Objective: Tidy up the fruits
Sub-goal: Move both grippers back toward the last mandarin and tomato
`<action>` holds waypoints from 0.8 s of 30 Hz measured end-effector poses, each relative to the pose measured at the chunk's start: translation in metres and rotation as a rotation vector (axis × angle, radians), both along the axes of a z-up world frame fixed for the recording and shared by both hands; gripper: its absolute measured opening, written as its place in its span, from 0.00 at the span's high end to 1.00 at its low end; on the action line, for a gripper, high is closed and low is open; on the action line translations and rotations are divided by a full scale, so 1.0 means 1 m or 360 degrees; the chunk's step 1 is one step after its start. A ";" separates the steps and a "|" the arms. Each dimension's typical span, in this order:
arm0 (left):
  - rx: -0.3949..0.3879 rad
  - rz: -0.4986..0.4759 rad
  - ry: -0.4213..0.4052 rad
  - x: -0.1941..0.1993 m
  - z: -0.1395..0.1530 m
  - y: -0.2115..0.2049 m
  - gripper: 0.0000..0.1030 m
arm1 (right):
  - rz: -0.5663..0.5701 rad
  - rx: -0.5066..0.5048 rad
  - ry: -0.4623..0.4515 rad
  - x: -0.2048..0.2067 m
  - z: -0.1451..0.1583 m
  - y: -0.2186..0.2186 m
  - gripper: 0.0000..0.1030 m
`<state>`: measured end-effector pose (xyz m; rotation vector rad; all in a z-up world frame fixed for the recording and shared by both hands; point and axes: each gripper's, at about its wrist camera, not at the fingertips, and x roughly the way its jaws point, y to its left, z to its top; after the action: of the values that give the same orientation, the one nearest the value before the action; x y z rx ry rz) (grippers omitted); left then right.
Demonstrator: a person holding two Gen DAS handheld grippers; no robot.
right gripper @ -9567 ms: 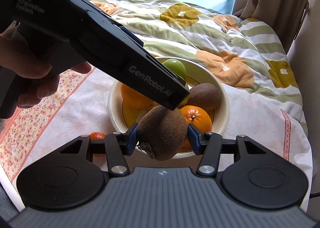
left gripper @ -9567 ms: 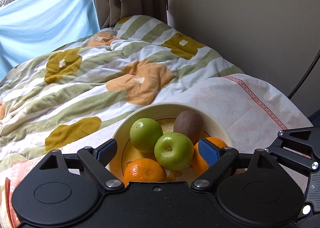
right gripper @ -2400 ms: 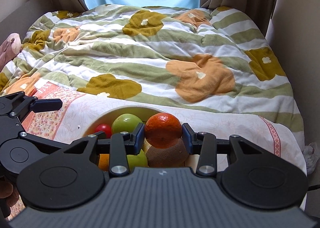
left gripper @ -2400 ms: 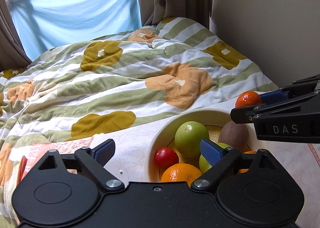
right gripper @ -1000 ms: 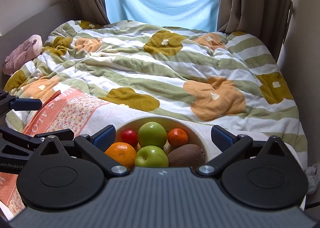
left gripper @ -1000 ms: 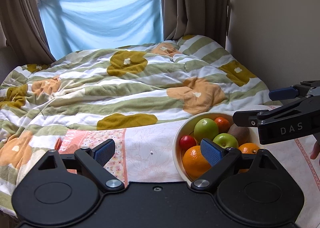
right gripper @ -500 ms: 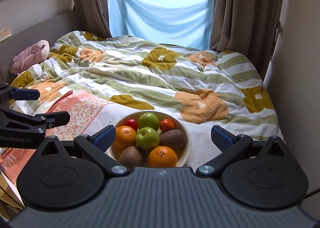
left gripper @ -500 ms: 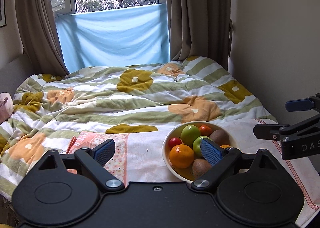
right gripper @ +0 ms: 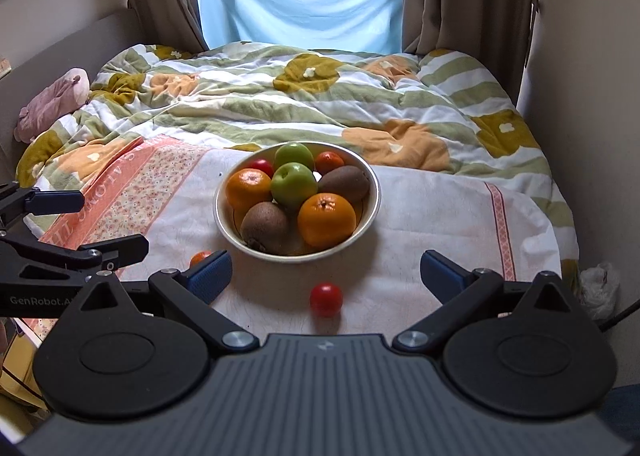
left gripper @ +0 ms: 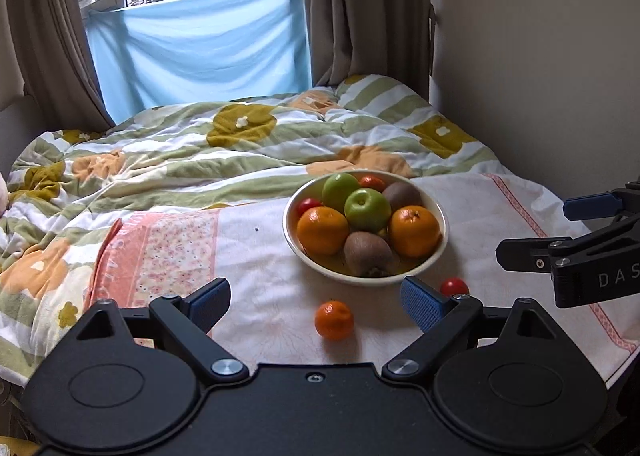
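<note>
While both grippers hang back from the bed with jaws spread and empty, the left gripper point(left gripper: 316, 302) and right gripper point(right gripper: 326, 270) face a cream bowl point(right gripper: 370, 212) piled with fruit; a small orange point(left gripper: 334, 320) and a red fruit point(right gripper: 326, 299) lie loose on the cloth point(right gripper: 432, 216) just before it.

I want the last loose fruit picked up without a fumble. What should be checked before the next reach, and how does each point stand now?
1. Left gripper jaws open and empty: ok.
2. Right gripper jaws open and empty: ok.
3. Small orange lying loose on the cloth, in plain view near the left gripper: ok.
4. Small red fruit lying loose on the cloth in front of the right gripper: ok.
5. All fruit in the bowl: not ok, two pieces lie outside.
6. Room left in the bowl for two more: cannot tell, it is heaped.
</note>
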<state>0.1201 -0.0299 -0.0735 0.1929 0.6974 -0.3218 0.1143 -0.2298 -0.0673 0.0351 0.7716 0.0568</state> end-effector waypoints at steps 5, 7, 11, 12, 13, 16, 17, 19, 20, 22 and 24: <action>0.0032 -0.0111 0.0079 0.013 -0.032 -0.006 0.11 | -0.0104 0.0018 0.0075 0.007 -0.026 0.008 0.00; 0.0051 -0.0150 0.0113 0.020 -0.044 -0.007 0.14 | -0.0144 0.0025 0.0101 0.011 -0.036 0.011 0.00; 0.0102 -0.0225 0.0173 0.035 -0.067 -0.011 0.21 | -0.0211 0.0043 0.0159 0.021 -0.057 0.017 0.00; 0.0119 -0.0242 0.0185 0.038 -0.072 -0.012 0.23 | -0.0226 0.0050 0.0171 0.022 -0.061 0.018 0.00; 0.0135 -0.0258 0.0197 0.041 -0.077 -0.012 0.24 | -0.0239 0.0053 0.0184 0.024 -0.065 0.020 0.00; 0.0174 -0.0295 0.0229 0.049 -0.088 -0.013 0.31 | -0.0259 0.0053 0.0214 0.029 -0.076 0.022 0.00; 0.0179 -0.0307 0.0237 0.052 -0.091 -0.014 0.32 | -0.0264 0.0055 0.0221 0.031 -0.078 0.023 0.01; 0.0182 -0.0330 0.0244 0.055 -0.094 -0.014 0.33 | -0.0277 0.0053 0.0231 0.034 -0.082 0.025 0.03; 0.0185 -0.0340 0.0246 0.056 -0.096 -0.014 0.33 | -0.0284 0.0052 0.0235 0.035 -0.084 0.025 0.03; 0.0193 -0.0364 0.0254 0.059 -0.098 -0.015 0.37 | -0.0297 0.0054 0.0238 0.037 -0.086 0.026 0.05; 0.0201 -0.0391 0.0269 0.062 -0.101 -0.018 0.47 | -0.0312 0.0051 0.0246 0.040 -0.088 0.026 0.07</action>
<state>0.1819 -0.0475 -0.1742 0.3759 0.8641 -0.5338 0.1540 -0.2033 -0.1554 0.1468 0.9180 -0.1211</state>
